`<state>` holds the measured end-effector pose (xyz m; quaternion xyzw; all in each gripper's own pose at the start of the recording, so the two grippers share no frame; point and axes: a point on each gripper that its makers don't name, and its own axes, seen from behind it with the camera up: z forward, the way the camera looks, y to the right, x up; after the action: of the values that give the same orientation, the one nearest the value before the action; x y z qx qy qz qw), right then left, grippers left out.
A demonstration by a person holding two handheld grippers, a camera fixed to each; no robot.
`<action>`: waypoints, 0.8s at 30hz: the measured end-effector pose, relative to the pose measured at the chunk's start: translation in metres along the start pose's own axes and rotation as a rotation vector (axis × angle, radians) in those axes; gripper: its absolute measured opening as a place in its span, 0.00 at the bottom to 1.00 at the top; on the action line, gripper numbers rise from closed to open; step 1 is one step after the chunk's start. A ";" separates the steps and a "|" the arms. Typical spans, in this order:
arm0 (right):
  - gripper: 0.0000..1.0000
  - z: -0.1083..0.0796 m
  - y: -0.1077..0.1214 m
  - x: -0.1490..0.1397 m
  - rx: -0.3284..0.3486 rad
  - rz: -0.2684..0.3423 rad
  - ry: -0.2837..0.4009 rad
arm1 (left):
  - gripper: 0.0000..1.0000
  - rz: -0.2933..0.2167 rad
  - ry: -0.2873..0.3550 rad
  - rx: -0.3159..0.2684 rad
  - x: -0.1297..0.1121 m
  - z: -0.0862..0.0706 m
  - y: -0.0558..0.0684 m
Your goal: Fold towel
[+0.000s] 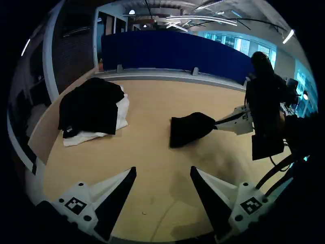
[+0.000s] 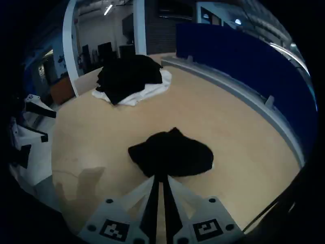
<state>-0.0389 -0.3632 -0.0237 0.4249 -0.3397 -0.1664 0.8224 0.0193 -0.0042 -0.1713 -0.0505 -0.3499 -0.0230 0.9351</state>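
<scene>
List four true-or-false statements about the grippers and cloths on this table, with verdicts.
1. The right gripper is shut on the black towel. True.
2. The left gripper grips a corner of that towel. False: it is open, with bare table between its fingers.
3. A pile of black and white cloth lies near the table's far corner. True.
4. The black towel lies neatly folded flat. False: it is crumpled in a heap.
</scene>
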 end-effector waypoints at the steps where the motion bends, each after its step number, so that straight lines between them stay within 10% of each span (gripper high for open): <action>1: 0.07 -0.005 0.002 0.008 -0.001 -0.012 0.006 | 0.99 -0.001 0.003 0.000 0.001 0.000 0.000; 24: 0.07 -0.069 0.029 0.080 -0.031 -0.256 0.014 | 0.99 -0.023 0.065 -0.021 0.016 -0.005 0.008</action>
<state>0.0660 -0.3508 0.0056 0.4533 -0.2742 -0.2720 0.8033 0.0355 0.0031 -0.1649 -0.0552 -0.3196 -0.0392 0.9451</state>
